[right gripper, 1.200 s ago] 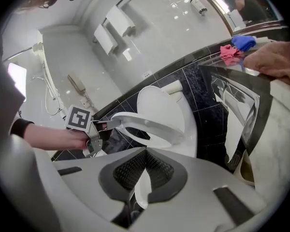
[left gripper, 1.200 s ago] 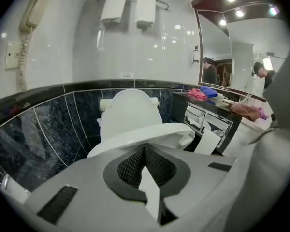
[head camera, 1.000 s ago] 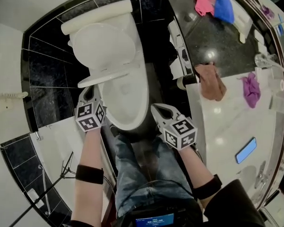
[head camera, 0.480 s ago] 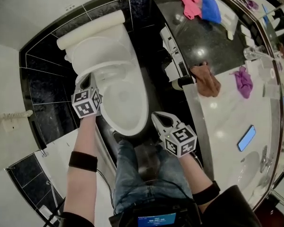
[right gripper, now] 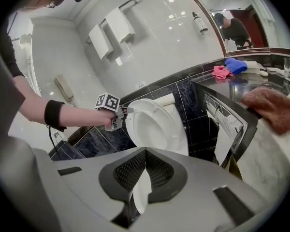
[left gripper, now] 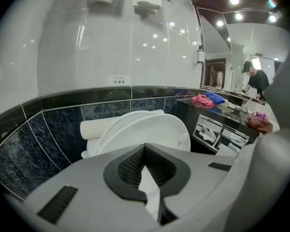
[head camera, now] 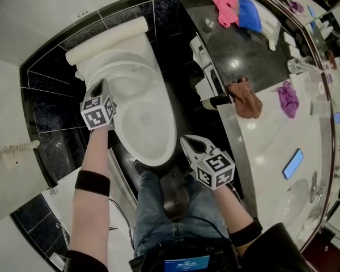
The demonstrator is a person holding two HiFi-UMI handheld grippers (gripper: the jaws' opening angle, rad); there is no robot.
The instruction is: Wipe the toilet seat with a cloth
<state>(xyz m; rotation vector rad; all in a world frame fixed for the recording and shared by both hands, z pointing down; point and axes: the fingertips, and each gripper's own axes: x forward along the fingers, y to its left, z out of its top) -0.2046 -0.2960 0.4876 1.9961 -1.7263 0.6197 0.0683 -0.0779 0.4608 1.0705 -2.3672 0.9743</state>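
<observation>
The left hand-held gripper [head camera: 100, 86] and right hand-held gripper [head camera: 187, 142] are closed and empty; cloth [head camera: 246, 100] lies on worktop [head camera: 272, 143] beside toilet [head camera: 144, 120], so wiping seems not started.

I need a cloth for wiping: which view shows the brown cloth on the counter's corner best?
The head view: the brown cloth lies whole, draped over the corner of the counter. The right gripper view shows it larger but at the picture's right rim, warped. The left gripper view shows it only small and far off.

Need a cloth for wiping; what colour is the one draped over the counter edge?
The cloth is brown, best seen in the head view.
</observation>
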